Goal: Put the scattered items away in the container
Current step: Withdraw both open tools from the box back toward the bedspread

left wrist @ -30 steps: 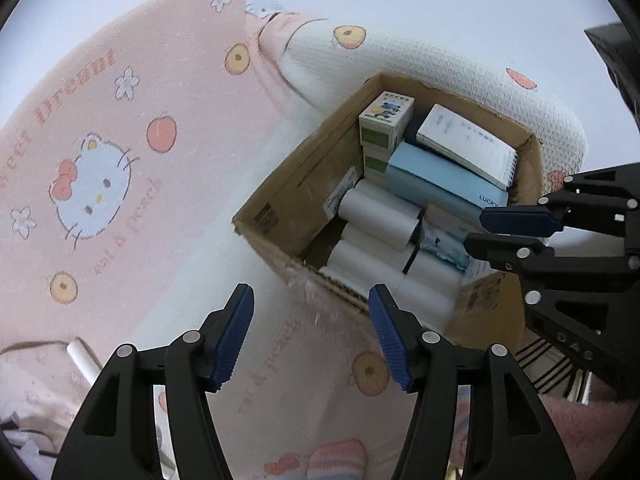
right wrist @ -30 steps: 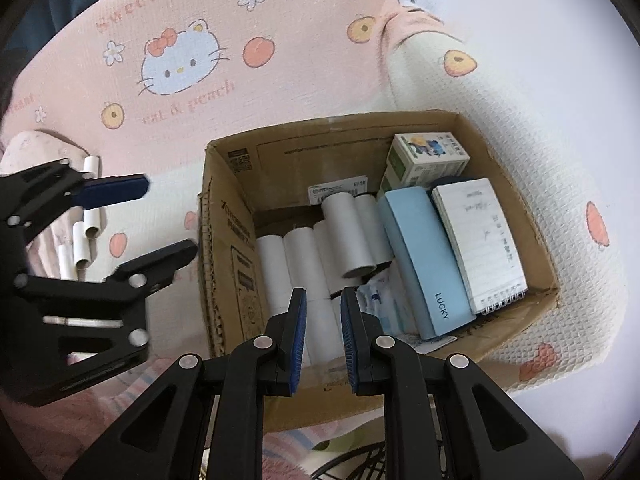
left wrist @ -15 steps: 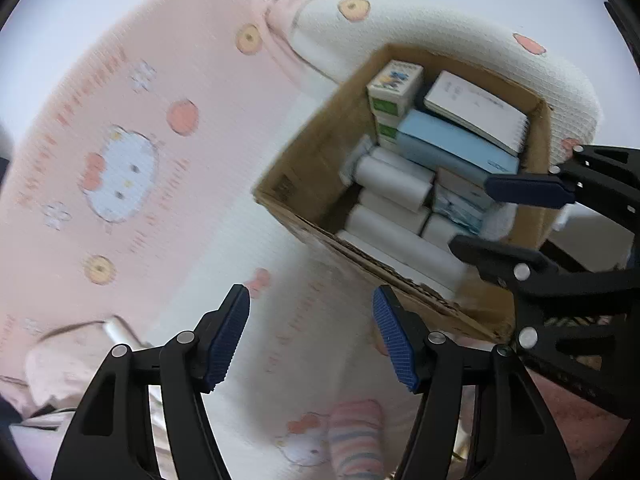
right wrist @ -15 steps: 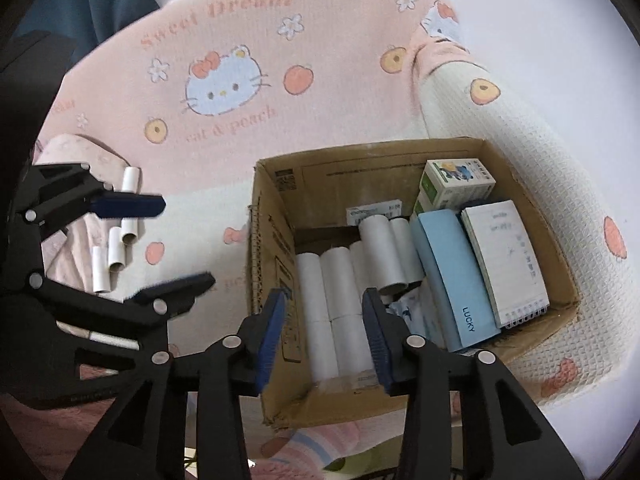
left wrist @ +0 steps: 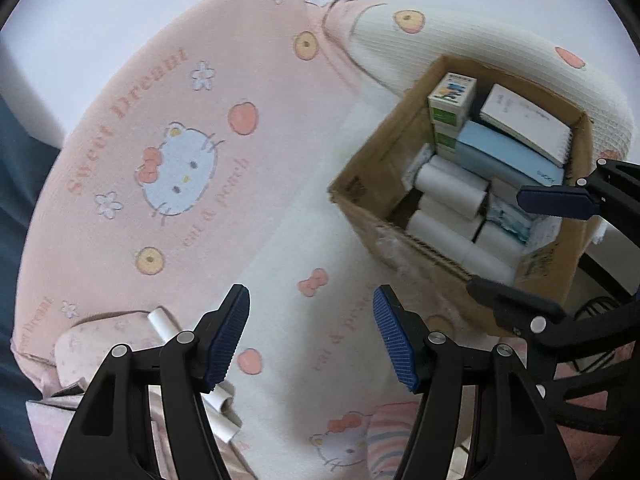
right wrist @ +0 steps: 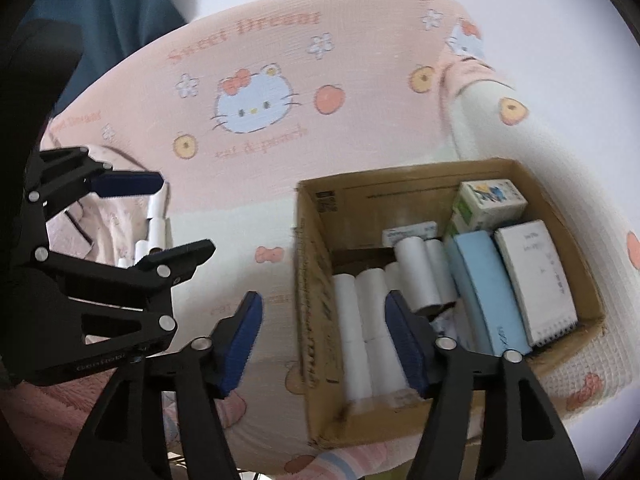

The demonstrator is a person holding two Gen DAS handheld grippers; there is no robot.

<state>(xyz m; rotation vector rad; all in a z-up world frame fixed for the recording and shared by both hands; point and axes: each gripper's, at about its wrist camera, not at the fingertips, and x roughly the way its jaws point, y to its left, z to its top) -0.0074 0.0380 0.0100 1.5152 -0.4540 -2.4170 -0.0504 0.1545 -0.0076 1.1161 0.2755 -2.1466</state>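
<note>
The box (right wrist: 316,280) was matt brown cardboard; the rolls (right wrist: 416,276) smooth white paper; the blanket (left wrist: 168,128) soft waffle-textured cloth; the gripper pads (left wrist: 230,338) ribbed blue rubbery material on matt black plastic.

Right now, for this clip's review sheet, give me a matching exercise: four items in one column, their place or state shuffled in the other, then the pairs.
Items:
1. spiral notepad
2. loose white tubes
3. left gripper
4. small green-and-white carton

Place or state:
A. jaws open, holding nothing
B. on the blanket, outside the cardboard box
C. far corner of the box
D. in the box beside the light blue case

Pairs: 1-D, 2-B, 3-A, 4-C
</note>
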